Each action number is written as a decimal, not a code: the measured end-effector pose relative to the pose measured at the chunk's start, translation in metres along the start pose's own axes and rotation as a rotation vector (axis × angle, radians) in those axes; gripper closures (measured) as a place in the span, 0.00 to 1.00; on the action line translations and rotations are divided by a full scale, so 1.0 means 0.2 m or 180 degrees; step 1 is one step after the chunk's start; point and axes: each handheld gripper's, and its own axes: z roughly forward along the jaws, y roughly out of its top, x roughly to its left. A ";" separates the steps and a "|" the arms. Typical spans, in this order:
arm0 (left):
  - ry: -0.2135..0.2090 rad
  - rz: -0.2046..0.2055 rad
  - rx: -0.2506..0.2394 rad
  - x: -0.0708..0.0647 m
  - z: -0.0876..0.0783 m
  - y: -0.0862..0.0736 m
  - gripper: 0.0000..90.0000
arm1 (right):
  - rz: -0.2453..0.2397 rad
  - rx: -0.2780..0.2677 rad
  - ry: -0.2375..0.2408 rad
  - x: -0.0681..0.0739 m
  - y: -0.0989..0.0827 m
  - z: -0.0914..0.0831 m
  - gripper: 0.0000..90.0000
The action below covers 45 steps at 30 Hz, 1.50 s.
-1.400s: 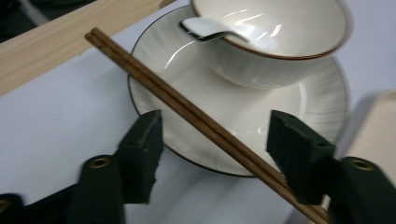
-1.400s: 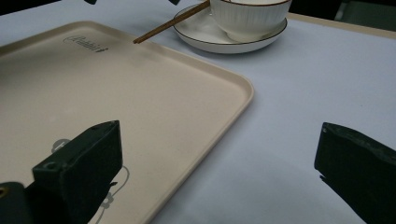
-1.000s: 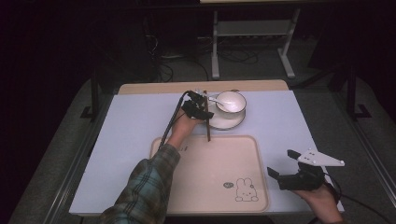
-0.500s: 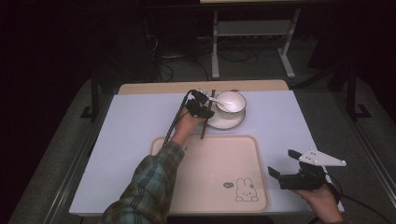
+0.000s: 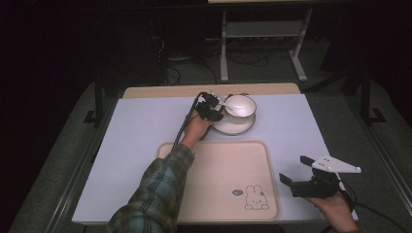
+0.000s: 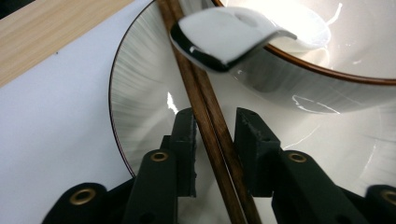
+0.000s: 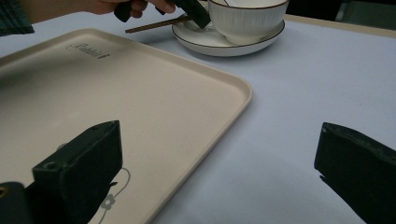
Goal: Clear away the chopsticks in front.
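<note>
We see the left gripper [image 6: 212,140] straddling brown chopsticks [image 6: 205,116] on the saucer [image 6: 140,98], jaws apart, spoon [image 6: 224,37] and bowl [image 5: 240,107] crowding ahead, while the right gripper [image 5: 295,172] (jaws wide, empty) hovers beside the beige tray [image 5: 214,213]

Table [image 5: 145,131], white-topped: beige tray [image 5: 218,194] near edge, saucer [image 5: 235,128] behind.

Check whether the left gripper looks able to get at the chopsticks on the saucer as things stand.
Probably yes. The left gripper already has its jaws on either side of the chopsticks, slightly apart from them. The spoon hangs above them farther along, not between the jaws.
</note>
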 end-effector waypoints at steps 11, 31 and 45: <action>0.0022 -0.0034 -0.0018 0.01 0.02 0.02 0.84 | 0.0015 -0.0012 0.0009 0.00 0.00 0.00 0.00; -0.0181 -0.0100 -0.0208 0.05 -0.27 -0.13 0.77 | -0.0003 -0.0009 0.0014 0.00 0.00 0.00 0.00; -0.0215 -0.0214 -0.0153 0.08 -0.25 -0.18 0.88 | 0.0007 -0.0011 0.0012 0.00 0.00 -0.01 0.00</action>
